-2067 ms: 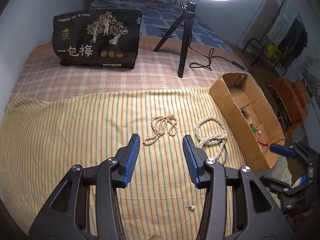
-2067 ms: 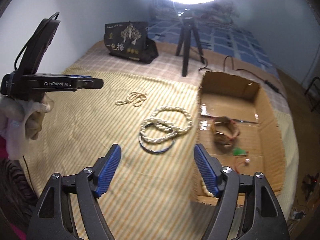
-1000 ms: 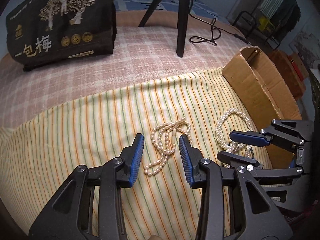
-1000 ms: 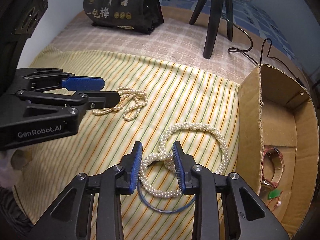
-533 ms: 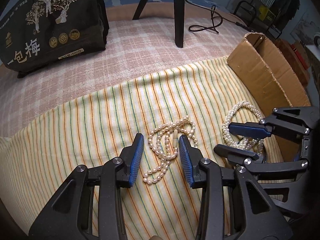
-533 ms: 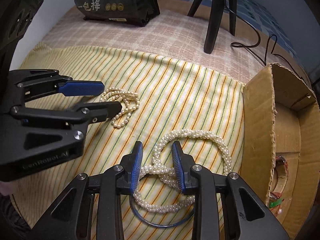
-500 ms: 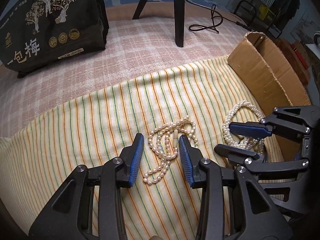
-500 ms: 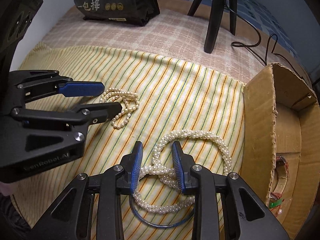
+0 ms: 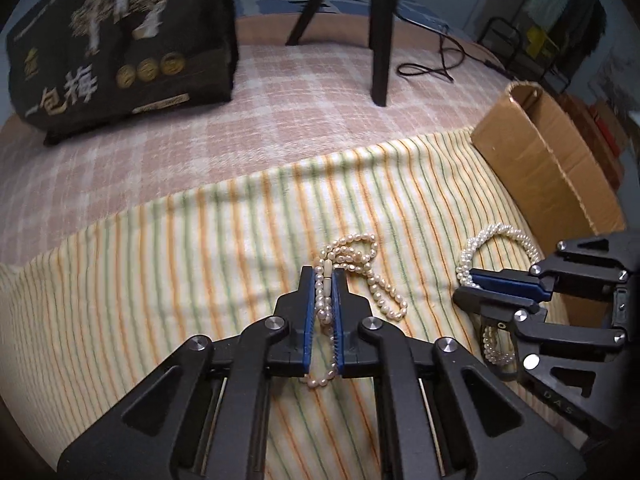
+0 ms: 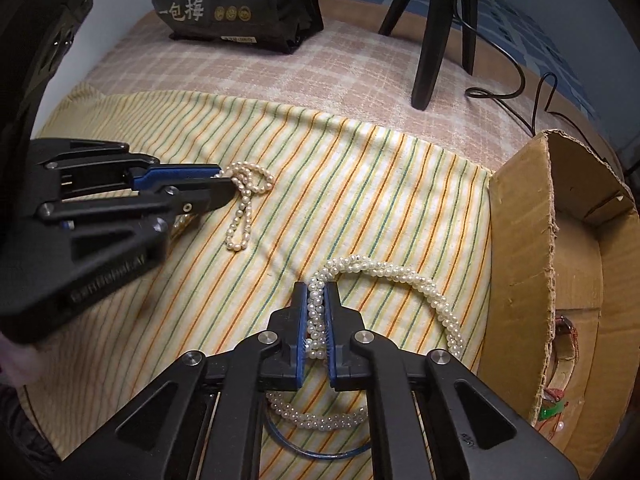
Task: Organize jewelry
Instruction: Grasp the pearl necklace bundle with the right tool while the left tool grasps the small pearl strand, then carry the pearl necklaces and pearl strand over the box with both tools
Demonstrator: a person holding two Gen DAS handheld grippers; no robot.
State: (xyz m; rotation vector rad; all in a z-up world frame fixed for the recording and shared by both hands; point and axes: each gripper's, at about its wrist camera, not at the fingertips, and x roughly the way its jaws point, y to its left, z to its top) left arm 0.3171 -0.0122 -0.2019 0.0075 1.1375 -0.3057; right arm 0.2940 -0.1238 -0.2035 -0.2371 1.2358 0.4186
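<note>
A thin cream pearl necklace (image 9: 370, 268) lies bunched on the striped yellow cloth (image 9: 160, 280). My left gripper (image 9: 323, 276) is shut on its strands. It also shows in the right wrist view (image 10: 240, 208), with the left gripper (image 10: 218, 180) at its left end. A thicker twisted white pearl necklace (image 10: 420, 288) lies to the right beside the cardboard box (image 10: 516, 264). My right gripper (image 10: 316, 292) is shut on its doubled strands. The right gripper (image 9: 468, 282) shows in the left wrist view over that necklace (image 9: 496, 236).
A thin blue ring (image 10: 316, 450) lies under the thick necklace. The open cardboard box (image 9: 548, 152) holds a brown bracelet (image 10: 566, 340) and small red and green pieces. A black printed bag (image 9: 120, 48) and a tripod (image 9: 380, 28) stand behind on the checked blanket.
Both grippers have closed: the left on the thin necklace, the right on the thick one. Both moved forward and down onto the cloth.
</note>
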